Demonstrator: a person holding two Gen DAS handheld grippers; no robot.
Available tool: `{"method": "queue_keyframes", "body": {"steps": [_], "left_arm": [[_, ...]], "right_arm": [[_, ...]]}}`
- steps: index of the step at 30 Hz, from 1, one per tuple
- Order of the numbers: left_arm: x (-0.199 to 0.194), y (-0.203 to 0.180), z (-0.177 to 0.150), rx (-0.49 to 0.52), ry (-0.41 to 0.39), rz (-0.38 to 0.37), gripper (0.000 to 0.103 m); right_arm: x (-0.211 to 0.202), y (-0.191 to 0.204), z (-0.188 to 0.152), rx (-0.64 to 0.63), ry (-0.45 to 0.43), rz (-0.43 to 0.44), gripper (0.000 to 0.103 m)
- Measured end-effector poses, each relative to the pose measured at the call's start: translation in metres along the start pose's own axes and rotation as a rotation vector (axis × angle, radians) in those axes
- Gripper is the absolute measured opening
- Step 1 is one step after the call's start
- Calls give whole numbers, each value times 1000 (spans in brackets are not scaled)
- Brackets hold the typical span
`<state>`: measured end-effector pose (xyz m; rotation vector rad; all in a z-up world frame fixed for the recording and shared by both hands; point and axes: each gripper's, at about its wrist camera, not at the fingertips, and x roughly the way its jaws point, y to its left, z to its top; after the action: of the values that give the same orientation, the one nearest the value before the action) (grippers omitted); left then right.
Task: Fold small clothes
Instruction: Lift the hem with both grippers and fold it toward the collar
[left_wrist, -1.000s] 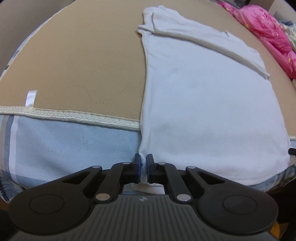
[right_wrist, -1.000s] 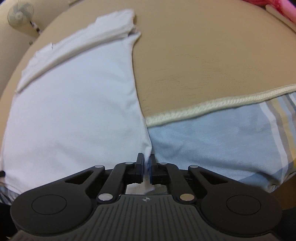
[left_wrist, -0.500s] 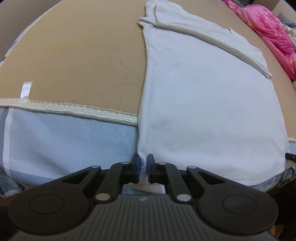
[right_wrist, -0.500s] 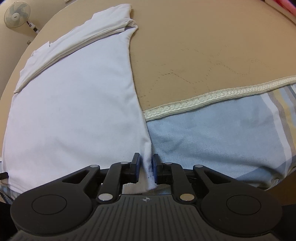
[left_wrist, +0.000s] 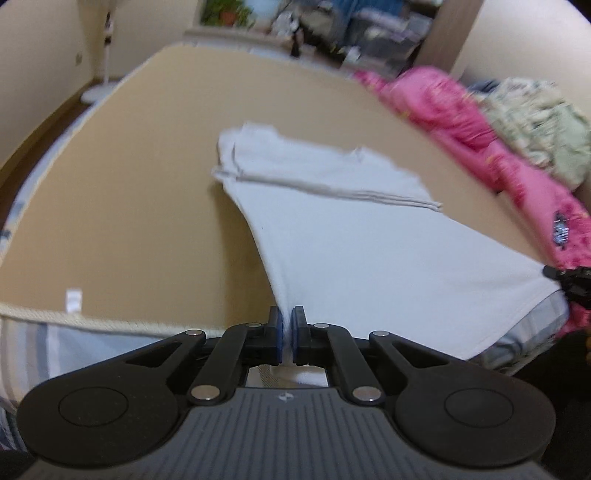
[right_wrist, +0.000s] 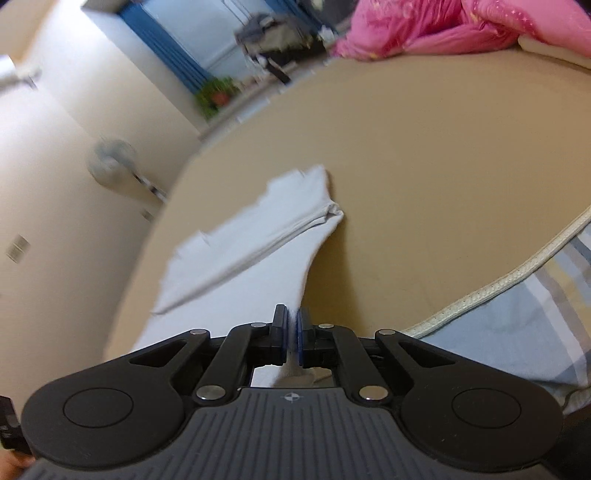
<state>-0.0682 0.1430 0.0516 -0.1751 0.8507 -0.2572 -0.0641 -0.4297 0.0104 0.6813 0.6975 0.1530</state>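
Left wrist view: the left gripper (left_wrist: 285, 318) has its fingers pressed together on the near left corner of the white garment (left_wrist: 369, 251), cloth pinched between the blue pads. From that corner the garment stretches away, lifted off the tan bedcover (left_wrist: 129, 206) at the near end, while its far end, folded over in a band, lies flat on the bedcover. At the right edge of the garment a dark tip of the right gripper (left_wrist: 569, 280) holds the other near corner. Beyond the garment, to its right, lies a pink quilt (left_wrist: 461, 122), and next to it a pale floral bundle (left_wrist: 539, 122). Near the garment's left corner the bedcover ends in a cream braided edge (left_wrist: 110, 325) over a blue striped sheet (left_wrist: 74, 350).

Right wrist view: the right gripper (right_wrist: 292, 329) is likewise clamped on the garment's (right_wrist: 240, 273) near right corner, white cloth caught between its pads. The garment runs away to the left of the gripper, its folded far end resting on the bedcover (right_wrist: 443, 166). To the garment's left a standing fan (right_wrist: 110, 162) is by the wall; to its right run the braided edge (right_wrist: 498, 288) and striped sheet (right_wrist: 517, 332). The pink quilt (right_wrist: 443, 26) sits at the far end of the bedcover.
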Motion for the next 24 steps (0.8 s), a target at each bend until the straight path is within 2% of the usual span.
{"method": "queue_keyframes", "body": {"steps": [3, 7, 9, 11, 15, 18, 21, 24], "left_arm": [[-47, 9, -2, -5, -56, -89, 4], [-110, 15, -4, -10, -158, -207, 4], [-120, 19, 2, -31, -197, -242, 5], [-112, 21, 11, -53, -206, -253, 5], [-41, 28, 50, -73, -174, -195, 5], [40, 38, 82, -45, -107, -96, 5], [117, 54, 103, -73, 7, -53, 5], [163, 67, 108, -108, 40, -27, 6]], "right_arm": [[-37, -4, -3, 11, -48, 75, 4], [-92, -4, -6, 17, -157, 244, 4], [-102, -7, -4, 21, -191, 291, 4], [-93, -11, 4, 19, -192, 296, 4], [-27, -31, 40, 73, -134, 229, 4], [49, -37, 73, 18, -42, 116, 4], [128, -48, 102, -13, 79, -14, 4], [184, -62, 115, -4, 154, -117, 4]]}}
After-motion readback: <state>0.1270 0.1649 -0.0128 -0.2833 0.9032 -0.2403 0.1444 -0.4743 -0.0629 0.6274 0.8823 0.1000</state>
